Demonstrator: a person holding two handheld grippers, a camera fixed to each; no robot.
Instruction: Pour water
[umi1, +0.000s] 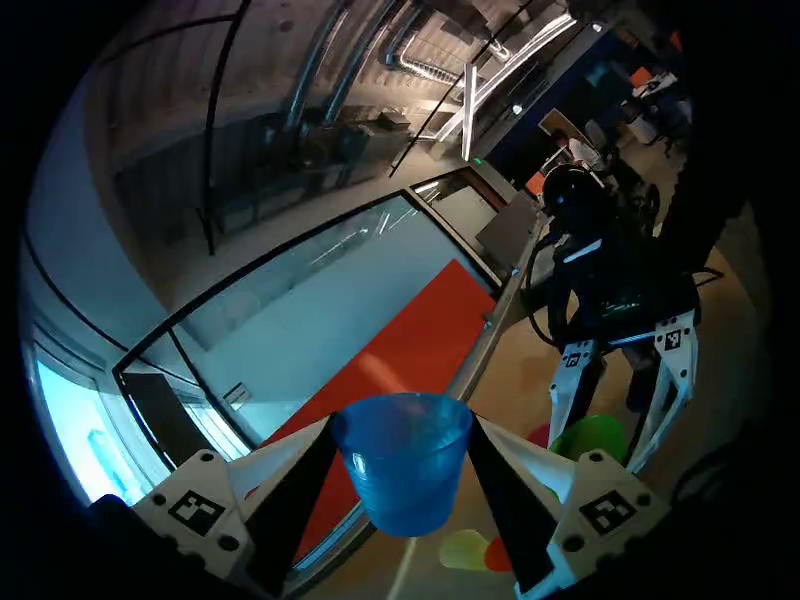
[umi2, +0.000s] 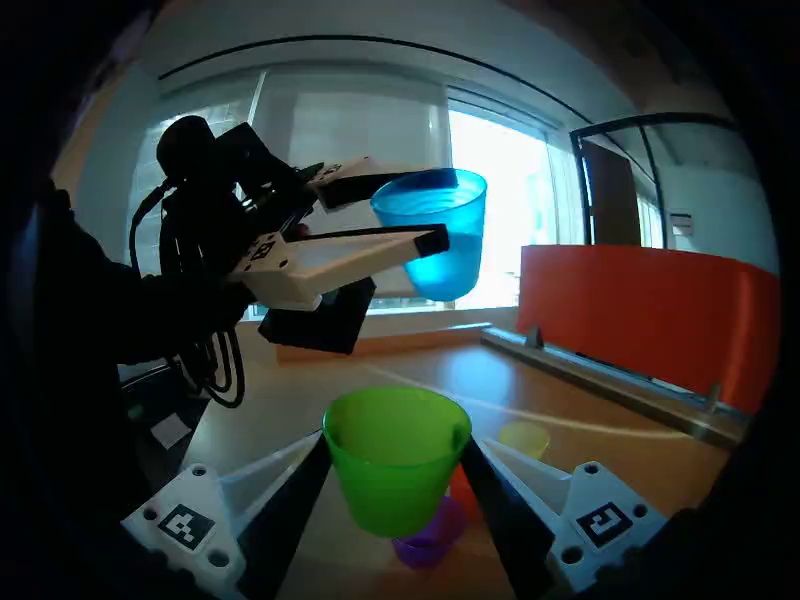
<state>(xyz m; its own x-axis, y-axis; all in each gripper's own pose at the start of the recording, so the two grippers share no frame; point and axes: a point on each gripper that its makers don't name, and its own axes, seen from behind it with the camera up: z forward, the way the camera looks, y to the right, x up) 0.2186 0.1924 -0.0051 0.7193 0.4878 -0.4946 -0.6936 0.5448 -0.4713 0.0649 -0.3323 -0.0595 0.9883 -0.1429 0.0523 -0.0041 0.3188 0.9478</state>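
Note:
My left gripper (umi1: 403, 440) is shut on a translucent blue cup (umi1: 405, 475), held upright and raised high. From the right gripper view, that blue cup (umi2: 435, 240) hangs well above the wooden table (umi2: 620, 440), pinched by the left gripper (umi2: 425, 210). My right gripper (umi2: 397, 450) is shut on a green cup (umi2: 395, 465), upright, lower down and nearer the table. In the left gripper view the right gripper (umi1: 597, 440) and its green cup (umi1: 592, 437) sit below and to the right. I cannot tell how much water either cup holds.
A yellow cup (umi2: 524, 437), a purple cup (umi2: 430, 542) and a red cup (umi2: 462, 492) stand on the table under the green cup. An orange panel (umi2: 650, 300) with a metal rail runs along the table's far side. A person's dark sleeve (umi2: 90, 310) is at the left.

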